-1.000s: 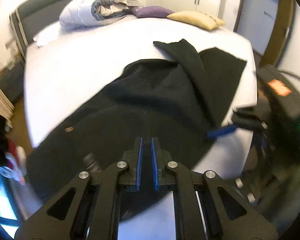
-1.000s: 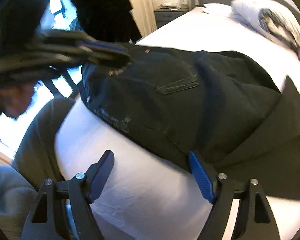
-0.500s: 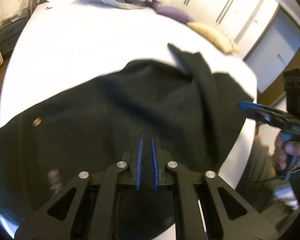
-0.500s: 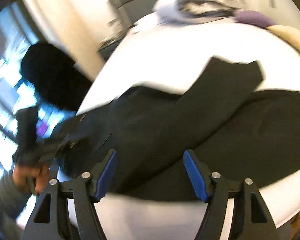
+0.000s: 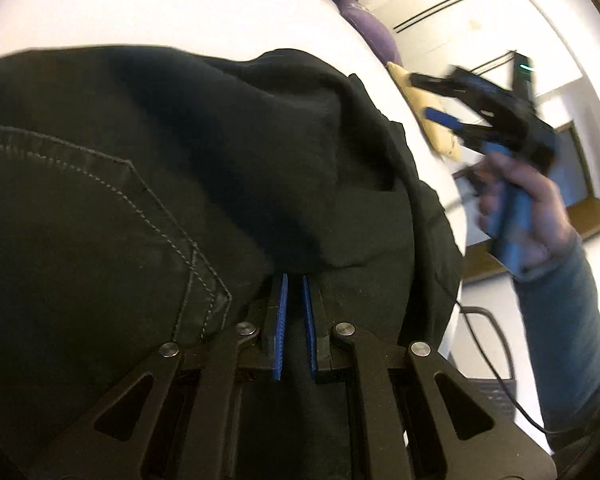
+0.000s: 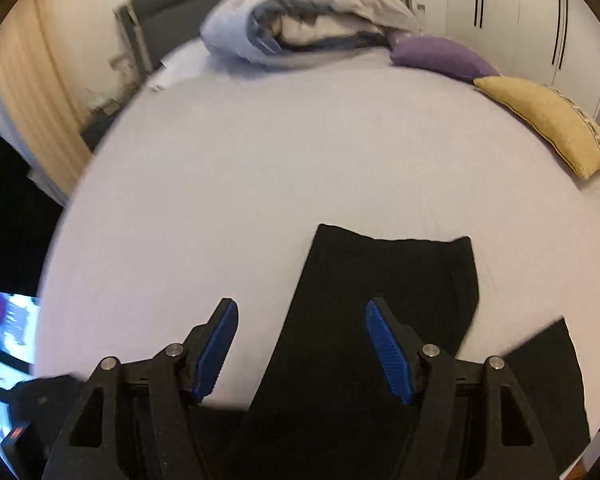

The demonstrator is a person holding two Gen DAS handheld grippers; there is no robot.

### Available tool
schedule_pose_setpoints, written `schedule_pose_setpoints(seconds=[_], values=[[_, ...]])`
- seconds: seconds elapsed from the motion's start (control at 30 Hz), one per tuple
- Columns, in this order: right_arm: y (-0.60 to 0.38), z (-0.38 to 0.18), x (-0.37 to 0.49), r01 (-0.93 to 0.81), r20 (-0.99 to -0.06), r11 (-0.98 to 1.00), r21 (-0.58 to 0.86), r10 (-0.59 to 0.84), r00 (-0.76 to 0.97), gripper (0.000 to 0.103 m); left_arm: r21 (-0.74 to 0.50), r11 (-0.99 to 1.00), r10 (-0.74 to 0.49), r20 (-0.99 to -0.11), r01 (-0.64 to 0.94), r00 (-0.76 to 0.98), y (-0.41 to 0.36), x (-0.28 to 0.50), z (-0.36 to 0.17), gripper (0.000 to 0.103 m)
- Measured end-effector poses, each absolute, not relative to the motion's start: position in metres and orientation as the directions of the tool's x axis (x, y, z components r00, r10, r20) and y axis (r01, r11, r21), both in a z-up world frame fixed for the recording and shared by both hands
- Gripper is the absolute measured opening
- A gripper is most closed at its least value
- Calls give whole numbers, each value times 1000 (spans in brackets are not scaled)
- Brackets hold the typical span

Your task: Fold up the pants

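Black pants (image 5: 140, 200) lie spread on the white bed (image 6: 260, 160); a stitched back pocket shows at the left in the left wrist view. My left gripper (image 5: 294, 276) is shut, its blue pads nearly together, tips against a raised fold of the cloth; no fabric shows between the pads. In the right wrist view my right gripper (image 6: 302, 304) stands open just above one pant leg (image 6: 380, 280), near its hem. The other leg's end (image 6: 548, 380) lies at the right. The right gripper (image 5: 432, 96) also appears in the left wrist view, held by a hand (image 5: 540, 208).
A rolled duvet (image 6: 308, 12), a purple pillow (image 6: 440, 56) and a yellow pillow (image 6: 548, 124) lie at the far side of the bed by the grey headboard (image 6: 160, 8). White wardrobes (image 6: 520, 8) stand behind; a curtain (image 6: 32, 92) hangs at the left.
My left gripper sank close onto the pants near the pocket and rolled. My right gripper swung from the waist side across to the leg end, its jaws a little narrower.
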State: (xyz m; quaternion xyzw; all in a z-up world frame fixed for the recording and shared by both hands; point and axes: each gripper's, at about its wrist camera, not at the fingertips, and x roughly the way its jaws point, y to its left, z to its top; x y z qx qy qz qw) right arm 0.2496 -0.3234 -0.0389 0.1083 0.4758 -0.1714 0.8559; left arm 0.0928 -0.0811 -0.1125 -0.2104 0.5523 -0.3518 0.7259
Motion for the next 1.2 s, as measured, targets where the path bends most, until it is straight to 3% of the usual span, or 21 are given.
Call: schedule_pose_setpoints(seconds=[0.13, 0.23, 0.37, 0.4, 0.43, 0.47, 0.5, 0.57, 0.8, 0.93, 1.07, 1.17, 1.2], values=[[-320, -71, 272, 419, -892, 907, -50, -229, 390, 70, -696, 655, -751, -643, 294, 152, -79, 90, -115, 8], [-316, -93, 287, 413, -895, 892, -187, -327, 303, 70, -707, 644, -762, -629, 292, 154, -75, 90, -116, 8], [-332, -99, 287, 454, -890, 874, -172, -336, 309, 74, -700, 646, -759, -631, 304, 162, -67, 82, -115, 8], [-336, -98, 289, 450, -892, 878, -161, -325, 313, 66, -700, 645, -760, -630, 305, 162, -66, 80, -115, 8], [-338, -97, 290, 437, -896, 886, -153, -311, 317, 47, -701, 644, -761, -628, 305, 163, -67, 80, -115, 8], [-341, -96, 291, 427, -898, 891, -156, -308, 315, 37, -702, 643, -762, -626, 306, 164, -64, 78, -116, 8], [-344, -94, 289, 417, -901, 896, -150, -298, 316, 20, -703, 642, -763, -625, 307, 165, -62, 78, -115, 8], [-352, -91, 279, 421, -904, 899, -121, -275, 327, 9, -702, 642, -763, -624, 308, 168, -64, 77, -115, 8], [-407, -35, 193, 532, -803, 838, 122, -232, 549, 6, -702, 644, -762, -624, 304, 173, -64, 75, -112, 8], [-448, -8, 81, 614, -686, 720, 324, -268, 676, 6, -712, 642, -765, -621, 285, 169, -61, 76, -115, 8], [-489, -30, -35, 670, -606, 486, 561, -310, 733, 6, -711, 647, -761, -625, 276, 174, -58, 78, -116, 8], [-506, -76, -82, 687, -630, 331, 646, -276, 726, 6, -712, 648, -760, -625, 271, 176, -56, 78, -118, 8], [-509, -91, -92, 670, -625, 284, 685, -242, 742, 11, -711, 649, -760, -626, 270, 175, -55, 78, -118, 8]])
